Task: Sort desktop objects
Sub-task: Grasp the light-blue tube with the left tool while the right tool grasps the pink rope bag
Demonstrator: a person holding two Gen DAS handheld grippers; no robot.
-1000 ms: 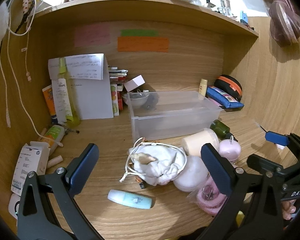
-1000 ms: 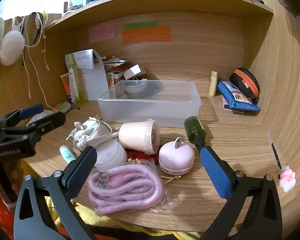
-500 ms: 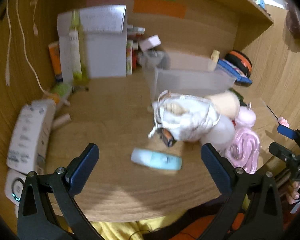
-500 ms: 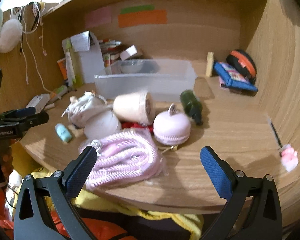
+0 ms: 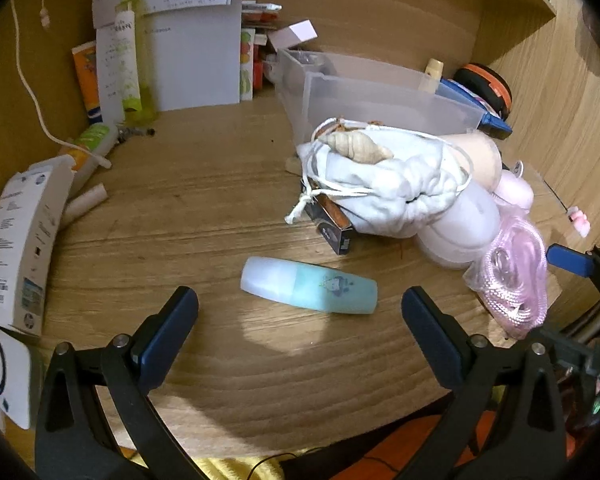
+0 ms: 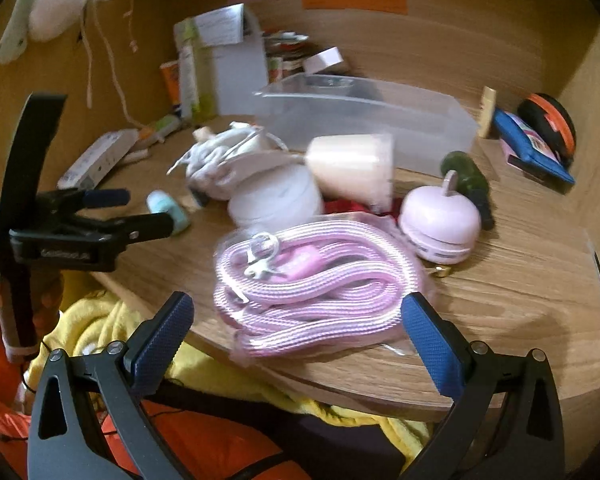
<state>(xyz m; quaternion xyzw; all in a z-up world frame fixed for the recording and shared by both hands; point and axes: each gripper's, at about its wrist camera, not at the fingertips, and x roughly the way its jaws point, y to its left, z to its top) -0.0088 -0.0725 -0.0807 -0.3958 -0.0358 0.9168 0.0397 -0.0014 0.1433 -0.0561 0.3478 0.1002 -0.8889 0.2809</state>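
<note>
One clear plastic bin point(image 5: 380, 92) at the back of desk point(image 5: 204, 208), a bowl-like thing inside, blurred. One white drawstring pouch point(image 5: 384, 188) holding one shell point(image 5: 360, 146). Since a second ago, much closer to one pale blue tube point(image 5: 310, 285), lying just ahead of left gripper point(image 5: 300, 320), jaws wide. Right gripper point(image 6: 298, 328) wide too, over one pink rope bundle point(image 6: 316, 280).
</note>
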